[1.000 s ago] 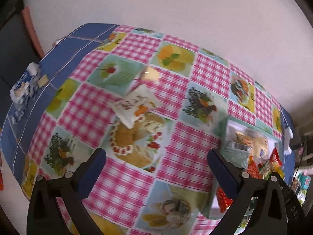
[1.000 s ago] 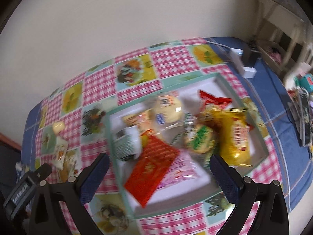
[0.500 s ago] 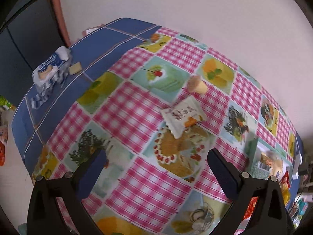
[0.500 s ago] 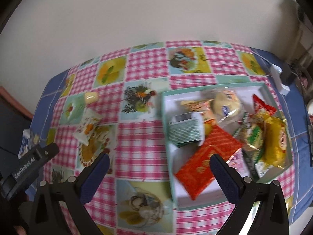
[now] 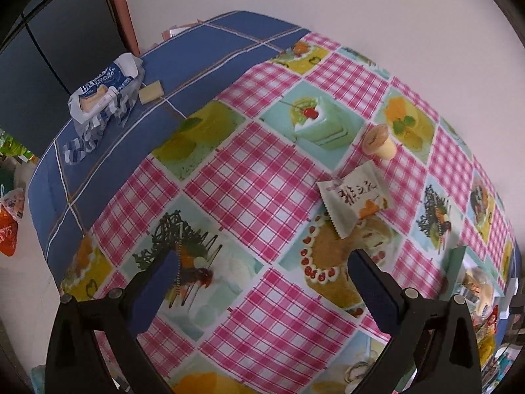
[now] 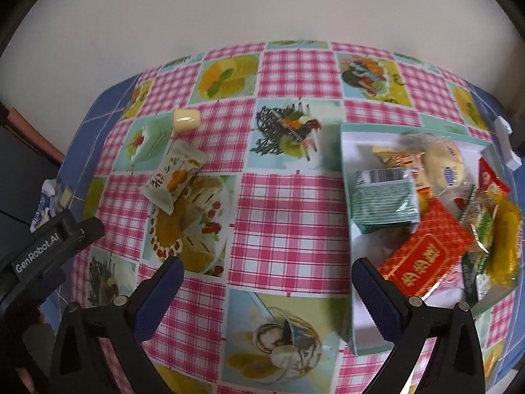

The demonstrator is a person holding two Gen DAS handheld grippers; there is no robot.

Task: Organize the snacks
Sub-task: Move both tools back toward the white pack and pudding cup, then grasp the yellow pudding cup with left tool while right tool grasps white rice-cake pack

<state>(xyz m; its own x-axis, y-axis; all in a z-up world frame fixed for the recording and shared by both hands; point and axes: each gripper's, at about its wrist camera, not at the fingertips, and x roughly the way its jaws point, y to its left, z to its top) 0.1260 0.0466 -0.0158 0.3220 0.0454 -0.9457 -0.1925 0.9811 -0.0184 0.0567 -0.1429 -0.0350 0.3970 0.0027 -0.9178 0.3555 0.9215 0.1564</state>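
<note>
Both tools, left tool (image 5: 262, 290) and right tool (image 6: 267, 290), hang spread and empty. The white snack packet (image 5: 356, 201) and pudding cup (image 5: 379, 140) lie mid-bench, outside the filled tray (image 6: 347, 197). Next, I reckon: reach for the packet.

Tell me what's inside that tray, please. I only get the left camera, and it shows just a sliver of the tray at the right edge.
Observer: The tray holds a heap of snacks. A red packet with gold writing lies near the front.
Operator: Anything green?
Observer: Yes, a green packet with a barcode sits by the tray's left wall.
Operator: And the other tool?
Observer: The right tool is open and empty, above the checked cloth beside the tray.
</note>
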